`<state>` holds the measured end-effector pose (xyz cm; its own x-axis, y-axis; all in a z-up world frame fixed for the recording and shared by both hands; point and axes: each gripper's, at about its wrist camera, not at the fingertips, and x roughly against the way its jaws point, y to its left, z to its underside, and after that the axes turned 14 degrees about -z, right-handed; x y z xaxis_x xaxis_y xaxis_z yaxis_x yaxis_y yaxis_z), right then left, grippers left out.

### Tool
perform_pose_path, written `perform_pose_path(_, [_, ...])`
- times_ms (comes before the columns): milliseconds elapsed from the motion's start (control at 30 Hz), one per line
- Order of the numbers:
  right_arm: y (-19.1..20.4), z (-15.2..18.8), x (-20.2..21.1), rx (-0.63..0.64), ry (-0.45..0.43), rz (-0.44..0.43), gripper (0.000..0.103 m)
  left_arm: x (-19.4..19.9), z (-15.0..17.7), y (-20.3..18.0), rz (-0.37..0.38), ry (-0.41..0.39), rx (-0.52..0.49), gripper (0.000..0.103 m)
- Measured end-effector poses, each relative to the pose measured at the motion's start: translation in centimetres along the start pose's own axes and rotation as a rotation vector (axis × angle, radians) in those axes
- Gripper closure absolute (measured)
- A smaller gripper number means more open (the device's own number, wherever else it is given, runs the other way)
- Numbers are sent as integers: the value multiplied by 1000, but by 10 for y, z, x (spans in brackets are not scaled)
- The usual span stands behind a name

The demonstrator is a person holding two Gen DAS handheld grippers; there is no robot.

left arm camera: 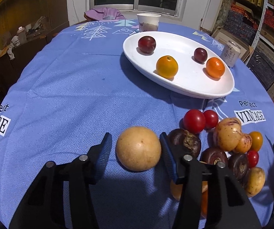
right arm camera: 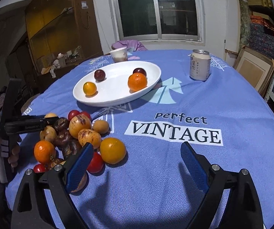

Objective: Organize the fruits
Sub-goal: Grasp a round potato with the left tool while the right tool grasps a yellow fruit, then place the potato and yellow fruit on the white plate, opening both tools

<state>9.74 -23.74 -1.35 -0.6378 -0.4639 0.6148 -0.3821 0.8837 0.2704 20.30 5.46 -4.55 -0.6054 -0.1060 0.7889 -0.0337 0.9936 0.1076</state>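
A round tan fruit (left arm camera: 138,148) lies on the blue tablecloth between the jaws of my left gripper (left arm camera: 135,138). The right pad is at its side and a small gap shows at the left pad, so the gripper is open. To its right sits a pile of red tomatoes (left arm camera: 194,121), speckled yellow fruits (left arm camera: 227,133) and dark purple fruits (left arm camera: 184,141). The white plate (left arm camera: 175,43) beyond holds two plums and two orange fruits. My right gripper (right arm camera: 137,146) is wide open over bare cloth, with a yellow-orange fruit (right arm camera: 112,150) just right of its left finger.
A paper cup (left arm camera: 148,22) stands behind the plate and a drink can (right arm camera: 200,64) to its right. A person's hand (right arm camera: 12,152) holds the left gripper at the table's left edge. Shelves and frames line the right wall. A purple cloth lies past the far edge.
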Motion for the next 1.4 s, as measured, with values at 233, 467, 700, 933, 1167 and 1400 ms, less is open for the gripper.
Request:
perform_pose_path(233, [12,0,-17,85,92,4,17,8,8,8,-12,5,9,59])
perform_pose_path(467, [18,-10,-32,84,133,-55,41,9,13,10,-2,12,-2,59])
perform_pose_path(700, [-2,-13,-40,-70,160,-193,45,10,15,13,7,12,2,59])
perform_pose_path(933, [-11,-7,-42,-180,162,-313,56,11,14,13,13,11,1,59])
perform_pose_path(1167, [-10,-4,-38,-133,156,-271,66,12,15,12,10,5,0,59])
perform_pose_path(1400, [-10,-9,-44,-121,166,-255,65,11,14,10,8,11,-9,59])
